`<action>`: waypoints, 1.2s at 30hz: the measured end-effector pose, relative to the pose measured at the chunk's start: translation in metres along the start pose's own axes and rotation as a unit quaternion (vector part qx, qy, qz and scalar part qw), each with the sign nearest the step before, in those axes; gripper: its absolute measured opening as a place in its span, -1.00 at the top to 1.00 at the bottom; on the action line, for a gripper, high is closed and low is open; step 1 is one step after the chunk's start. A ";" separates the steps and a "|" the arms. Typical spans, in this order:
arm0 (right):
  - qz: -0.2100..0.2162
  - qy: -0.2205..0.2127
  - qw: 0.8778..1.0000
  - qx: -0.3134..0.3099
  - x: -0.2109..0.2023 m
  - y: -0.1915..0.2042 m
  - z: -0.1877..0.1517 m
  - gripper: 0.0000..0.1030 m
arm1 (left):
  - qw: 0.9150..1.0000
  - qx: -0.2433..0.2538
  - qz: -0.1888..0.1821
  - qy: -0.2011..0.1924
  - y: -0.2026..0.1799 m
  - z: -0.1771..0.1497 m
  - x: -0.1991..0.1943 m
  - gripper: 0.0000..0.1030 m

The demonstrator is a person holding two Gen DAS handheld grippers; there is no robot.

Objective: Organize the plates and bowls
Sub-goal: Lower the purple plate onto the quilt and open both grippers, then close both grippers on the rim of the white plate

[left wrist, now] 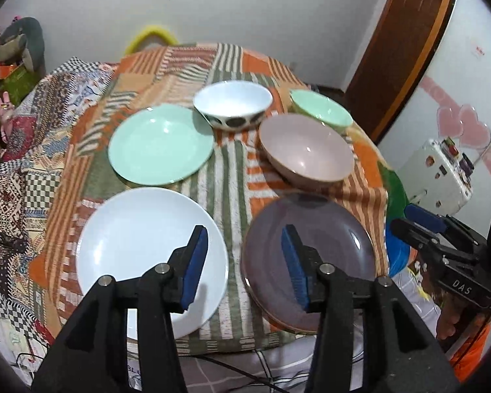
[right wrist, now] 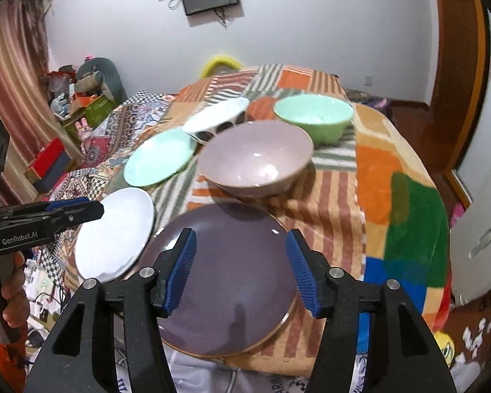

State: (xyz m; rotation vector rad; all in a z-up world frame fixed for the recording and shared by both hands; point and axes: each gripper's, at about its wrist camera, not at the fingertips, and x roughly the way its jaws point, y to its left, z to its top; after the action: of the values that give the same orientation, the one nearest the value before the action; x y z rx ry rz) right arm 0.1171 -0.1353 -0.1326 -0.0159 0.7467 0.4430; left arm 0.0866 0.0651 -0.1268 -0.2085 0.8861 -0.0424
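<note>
Three plates and three bowls sit on a patterned blanket. In the left wrist view the white plate [left wrist: 137, 245] lies near left and the purple plate [left wrist: 330, 255] near right. Behind them are the mint plate [left wrist: 160, 144], the white spotted bowl [left wrist: 232, 106], the pink bowl [left wrist: 307, 150] and the green bowl [left wrist: 322, 108]. My left gripper [left wrist: 245, 239] hangs open above the gap between the two near plates, holding nothing. My right gripper [right wrist: 240, 245] is open above the purple plate [right wrist: 232, 281], clear of it. The pink bowl [right wrist: 255, 160] stands just beyond.
The blanket-covered table [right wrist: 392, 170] drops off at the right and near edges. A white appliance [left wrist: 438, 177] stands right of it. Boxes and soft toys [right wrist: 81, 98] crowd the far left. A hand [right wrist: 14, 298] holds the other gripper's handle at the left edge.
</note>
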 end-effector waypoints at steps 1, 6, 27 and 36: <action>0.002 -0.001 1.000 -0.004 0.001 0.004 0.001 -0.04 | 1.000 -0.002 0.005 -0.007 0.003 0.000 -0.004 0.01; 0.018 -0.001 1.000 -0.024 0.009 0.023 0.008 -0.07 | 0.999 -0.018 0.020 -0.027 0.021 -0.001 -0.015 -0.11; 0.058 0.046 0.992 -0.097 0.076 0.101 0.023 -0.21 | 0.987 -0.127 0.097 0.009 0.141 -0.040 0.011 -0.18; 0.067 0.090 0.987 -0.113 0.112 0.118 0.021 -0.21 | 0.981 -0.165 0.095 0.046 0.176 -0.063 0.035 -0.18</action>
State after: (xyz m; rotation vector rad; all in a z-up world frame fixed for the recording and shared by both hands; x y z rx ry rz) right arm 0.1567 0.0182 -0.1750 -0.2217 0.8754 0.6593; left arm 0.0512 0.2227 -0.2275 -0.4332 0.9998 0.2759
